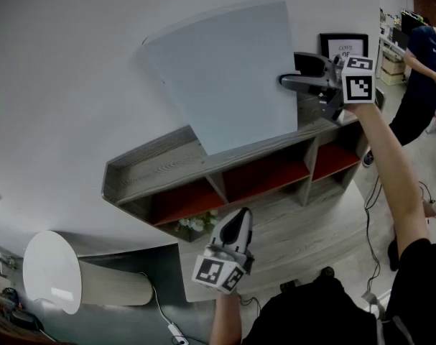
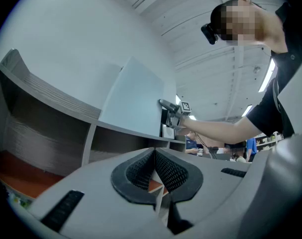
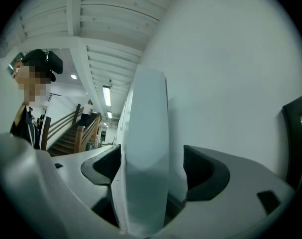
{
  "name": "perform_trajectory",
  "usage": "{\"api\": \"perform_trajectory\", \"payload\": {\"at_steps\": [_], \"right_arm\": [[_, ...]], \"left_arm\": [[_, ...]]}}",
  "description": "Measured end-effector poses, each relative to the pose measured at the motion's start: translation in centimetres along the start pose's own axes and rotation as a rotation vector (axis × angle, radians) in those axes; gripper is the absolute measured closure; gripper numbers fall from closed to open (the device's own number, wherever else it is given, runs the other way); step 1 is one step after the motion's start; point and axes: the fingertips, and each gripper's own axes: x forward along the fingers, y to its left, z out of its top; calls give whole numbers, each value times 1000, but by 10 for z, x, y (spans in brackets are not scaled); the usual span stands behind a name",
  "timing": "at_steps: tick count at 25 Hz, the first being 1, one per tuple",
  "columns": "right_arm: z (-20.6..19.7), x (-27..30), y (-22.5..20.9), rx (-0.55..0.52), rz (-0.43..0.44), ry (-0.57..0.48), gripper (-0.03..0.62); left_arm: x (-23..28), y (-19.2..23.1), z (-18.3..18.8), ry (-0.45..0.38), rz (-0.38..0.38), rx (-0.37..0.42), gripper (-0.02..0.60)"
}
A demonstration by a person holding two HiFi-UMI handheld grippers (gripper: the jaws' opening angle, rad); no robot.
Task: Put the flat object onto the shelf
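Observation:
The flat object, a large pale blue-white board (image 1: 225,77), stands on edge on top of the grey wooden shelf (image 1: 153,164) and leans against the white wall. My right gripper (image 1: 284,83) is at the board's right edge, level with its middle. In the right gripper view the board (image 3: 146,148) runs between the jaws, and a gap of wall shows beside the right pad (image 3: 203,171), so the jaws are open around it. My left gripper (image 1: 238,221) hangs lower, in front of the shelf's compartments, shut and empty. The left gripper view shows its pads (image 2: 168,171) meeting, with the board (image 2: 133,98) beyond.
A black picture frame (image 1: 343,45) stands on the shelf top just right of the board. The compartments have red backs (image 1: 268,178); one holds white flowers (image 1: 196,223). A white round drum-shaped thing (image 1: 52,272) lies at lower left. A person in dark blue (image 1: 419,63) stands at far right.

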Motion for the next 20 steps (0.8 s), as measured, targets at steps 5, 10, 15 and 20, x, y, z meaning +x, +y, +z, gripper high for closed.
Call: {"api": "perform_trajectory", "payload": {"at_steps": [5,10,15,20], "right_arm": [[-4,1,1,-1,11,14,256],[-4,-5,1,-7,2,12,256],[-5,-12,1,-14,-12,12,256],[-7,-28,3,-3,-40,-9,258]], "left_arm": [[2,2,-1,0,-2,-4,567],[2,1,-1,-1,-4,-3,566],[3,0,-2,0,-8,-7,566],[3,-4,-4,0,-15,-9,566]]}}
